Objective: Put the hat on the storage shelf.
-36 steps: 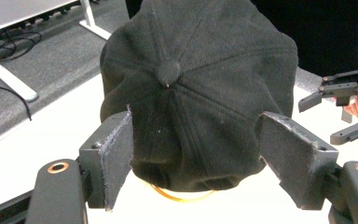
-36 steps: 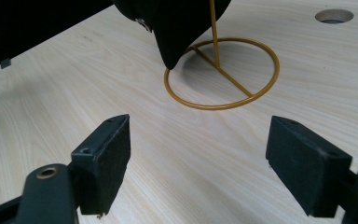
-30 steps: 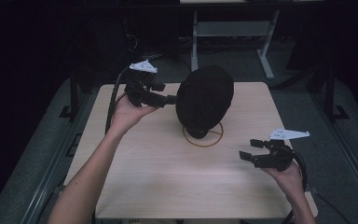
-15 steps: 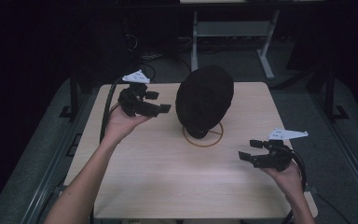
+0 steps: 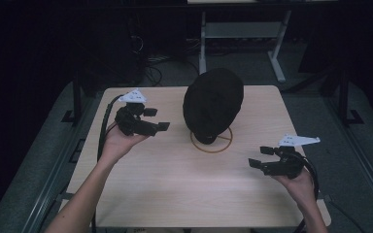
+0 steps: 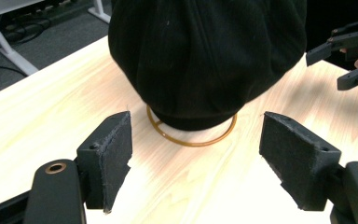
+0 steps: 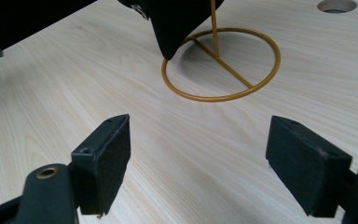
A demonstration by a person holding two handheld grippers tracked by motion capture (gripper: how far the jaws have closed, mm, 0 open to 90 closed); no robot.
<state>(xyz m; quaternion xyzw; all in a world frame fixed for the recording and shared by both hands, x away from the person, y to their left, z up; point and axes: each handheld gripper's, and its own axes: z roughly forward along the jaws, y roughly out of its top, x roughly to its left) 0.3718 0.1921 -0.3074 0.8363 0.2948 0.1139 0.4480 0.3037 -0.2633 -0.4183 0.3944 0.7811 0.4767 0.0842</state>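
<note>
A black cap (image 5: 212,104) sits on a gold wire stand whose ring base (image 5: 211,141) rests mid-table. My left gripper (image 5: 157,119) is open to the left of the cap, clear of it, with nothing between its jaws. In the left gripper view the cap (image 6: 205,56) and ring (image 6: 191,140) lie straight ahead of the open left gripper (image 6: 196,163), with the other gripper (image 6: 349,56) at upper right. My right gripper (image 5: 260,157) is open and empty near the table's right front. The right gripper view has the open right gripper (image 7: 198,168), the ring (image 7: 214,98) and the cap's brim (image 7: 172,23).
The light wooden table (image 5: 175,194) has bare room in front of the stand. A round hole (image 7: 336,4) lies in the tabletop past the ring. Behind the table stand a white desk frame (image 5: 277,48) and floor cables (image 5: 155,63).
My left gripper has drawn back from the cap's side, leftward, lower and nearer the person, still open. The right gripper and the cap have stayed put.
</note>
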